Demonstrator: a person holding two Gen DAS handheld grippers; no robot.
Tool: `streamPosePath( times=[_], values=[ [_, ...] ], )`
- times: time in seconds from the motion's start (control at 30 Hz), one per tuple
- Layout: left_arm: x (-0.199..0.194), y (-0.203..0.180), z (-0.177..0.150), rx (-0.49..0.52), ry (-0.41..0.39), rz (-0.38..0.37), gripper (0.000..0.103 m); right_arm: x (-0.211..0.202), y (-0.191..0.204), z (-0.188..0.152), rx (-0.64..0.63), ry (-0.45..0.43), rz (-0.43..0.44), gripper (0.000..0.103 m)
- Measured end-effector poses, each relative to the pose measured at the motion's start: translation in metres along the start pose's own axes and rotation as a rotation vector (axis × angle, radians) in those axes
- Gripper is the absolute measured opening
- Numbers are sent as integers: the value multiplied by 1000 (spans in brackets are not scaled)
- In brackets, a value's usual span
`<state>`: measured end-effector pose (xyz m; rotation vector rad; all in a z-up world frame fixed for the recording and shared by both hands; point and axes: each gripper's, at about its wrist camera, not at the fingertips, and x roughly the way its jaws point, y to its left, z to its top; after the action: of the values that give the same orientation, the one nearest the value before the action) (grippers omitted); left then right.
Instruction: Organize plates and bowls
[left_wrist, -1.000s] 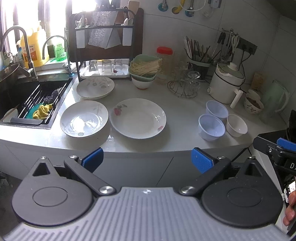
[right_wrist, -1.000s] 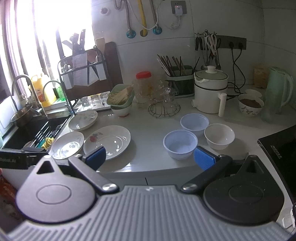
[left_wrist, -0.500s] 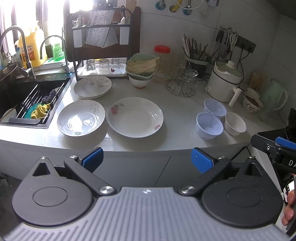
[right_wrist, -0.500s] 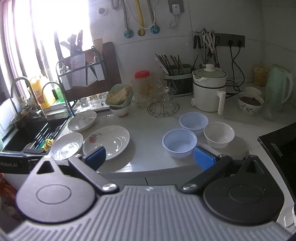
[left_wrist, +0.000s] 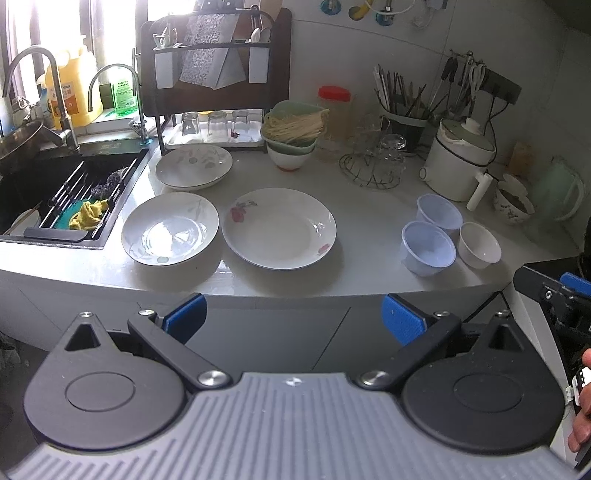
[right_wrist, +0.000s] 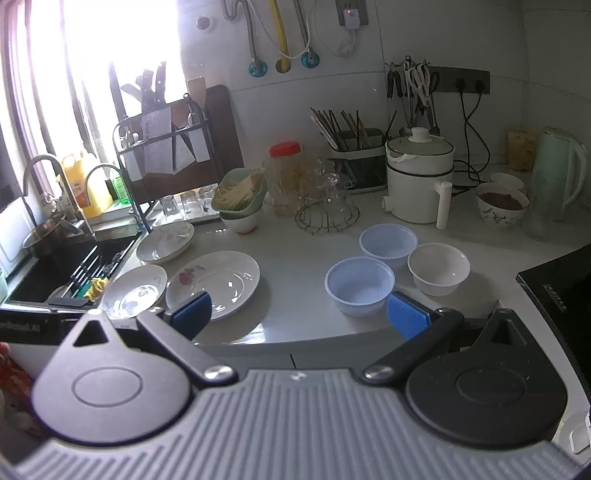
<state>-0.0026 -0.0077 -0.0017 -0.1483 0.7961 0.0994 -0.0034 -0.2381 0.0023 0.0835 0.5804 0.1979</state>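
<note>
- My left gripper (left_wrist: 291, 319) hangs off the front edge of the tabletop (left_wrist: 369, 225), fingers spread wide with nothing between them; my right gripper (right_wrist: 301, 314) is likewise parted and empty, just short of the edge;
- The task's things all lie apart on the tabletop; three plates to the left: the flowered plate (left_wrist: 279, 229) in the middle, the leaf plate (left_wrist: 170, 229) just beside it toward the sink (left_wrist: 55, 192), and the deeper back plate (left_wrist: 194, 167) behind them near the rack (left_wrist: 214, 74);
- Three bowls sit clustered to the right: the near blue bowl (right_wrist: 359, 286), the far blue bowl (right_wrist: 388, 240) and the white bowl (right_wrist: 439, 268), close together, perhaps touching;
- I judge nothing is stacked yet, so the step in hand is the approach and first pick;
- For plates, I should bring the left fingers in low, one above and one below a near rim; the flat rims sit close to the tabletop, so the lower finger likely needs a slight tilt to slip under;
- For bowls, I should pinch a wall of the near blue bowl with the right fingers, one inside and one outside, and lift straight up so I do not knock its neighbours;
- The blue bowls look thin and light; a gentle squeeze should do;
- I should nest like with like, and keep clear of the glass rack (right_wrist: 327, 218) behind.
</note>
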Motion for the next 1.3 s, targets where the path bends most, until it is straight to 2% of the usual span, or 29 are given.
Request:
streamPosePath(
  times=[0.67,0.8,1.07,1.3],
  values=[
    [-5,-5,-6,-2,-4,-10,103,-2,2,-2,11,9,21,103],
    [-1,-5,-6,17,2,30,103,-2,3,-1,6,5,28,103],
    [-5,5,-6,3,-27,22,103,-1,9,-2,0,-9,44,103],
    [9,14,2,-13,-20,-24,103,6,12,-4,4,-5,34,103]
  ],
)
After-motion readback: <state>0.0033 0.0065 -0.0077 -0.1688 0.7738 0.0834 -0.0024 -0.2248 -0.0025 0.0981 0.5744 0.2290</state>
